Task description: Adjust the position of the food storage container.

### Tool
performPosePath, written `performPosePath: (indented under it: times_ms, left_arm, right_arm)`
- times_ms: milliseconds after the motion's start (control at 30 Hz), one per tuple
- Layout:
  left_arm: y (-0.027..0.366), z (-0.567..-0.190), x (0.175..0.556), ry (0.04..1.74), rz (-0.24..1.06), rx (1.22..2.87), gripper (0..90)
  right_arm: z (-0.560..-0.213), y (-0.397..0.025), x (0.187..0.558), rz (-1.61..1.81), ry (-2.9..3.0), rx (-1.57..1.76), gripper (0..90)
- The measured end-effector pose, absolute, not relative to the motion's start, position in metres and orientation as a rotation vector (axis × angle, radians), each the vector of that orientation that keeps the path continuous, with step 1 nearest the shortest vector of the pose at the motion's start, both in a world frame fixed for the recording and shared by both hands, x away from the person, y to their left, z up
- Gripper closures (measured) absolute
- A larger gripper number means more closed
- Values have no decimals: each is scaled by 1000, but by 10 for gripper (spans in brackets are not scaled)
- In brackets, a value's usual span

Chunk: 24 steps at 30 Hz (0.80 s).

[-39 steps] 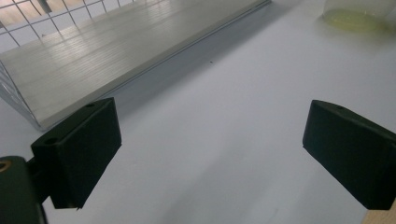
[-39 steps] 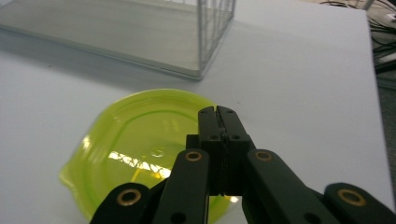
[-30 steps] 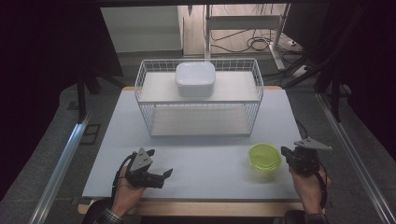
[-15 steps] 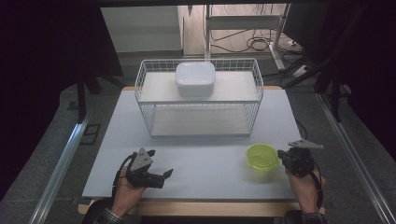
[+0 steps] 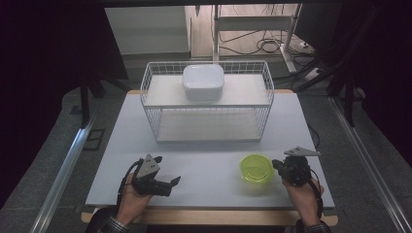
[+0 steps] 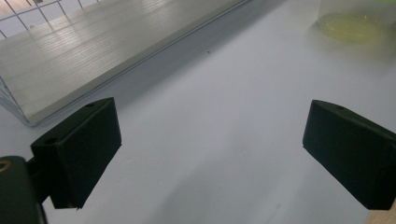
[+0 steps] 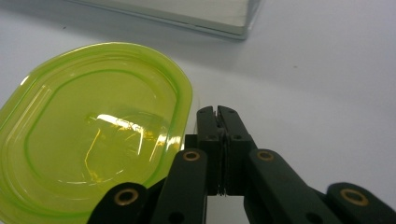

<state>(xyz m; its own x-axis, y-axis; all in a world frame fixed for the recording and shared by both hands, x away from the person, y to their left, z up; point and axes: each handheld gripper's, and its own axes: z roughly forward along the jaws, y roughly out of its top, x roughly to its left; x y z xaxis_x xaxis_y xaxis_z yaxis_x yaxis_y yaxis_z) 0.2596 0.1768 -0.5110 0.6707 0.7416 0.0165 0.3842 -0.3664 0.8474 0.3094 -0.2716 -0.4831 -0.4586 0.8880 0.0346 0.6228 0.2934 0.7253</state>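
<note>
Container status: a translucent yellow-green plastic container (image 5: 256, 168) with a rounded, lidded top sits on the white table (image 5: 209, 160) toward its near right portion, upright and resting on the surface. Right gripper (image 7: 218, 116) is positioned just beside the container's right edge; in the right gripper view its two black jaws stand pressed together with nothing between them, tips level with the lid's rim and, as far as can be judged, beside it rather than on it. No grasp of the container is established. Left gripper (image 6: 210, 154) rests low near the front left of the table, jaws spread wide apart and holding nothing, with bare tabletop between them and the container visible well off at the upper right of its view. Beyond both, a white wire basket rack (image 5: 208, 99) stands at the far centre of the table, carrying a white square lidded box (image 5: 203, 81) on its upper shelf; the lower shelf shows bare. Assessment: work on the container appears to be at its very start. Approach by the right gripper is made; opening the jaws, seizing the container and any transfer all remain outstanding.
</note>
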Motion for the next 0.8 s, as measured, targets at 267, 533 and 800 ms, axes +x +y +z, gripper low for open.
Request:
performPosePath:
  times_ms: [267, 533, 800]
  left_arm:
    - [176, -511, 260, 871, 502, 1994, 42]
    - [174, -512, 259, 863, 497, 2003, 42]
    - [172, -513, 259, 852, 478, 2011, 41]
  right_arm:
    - [-484, -283, 306, 958, 2204, 1394, 891]
    - [-494, -274, 292, 950, 2319, 1394, 897]
    - [-498, -256, 289, 955, 2402, 1369, 897]
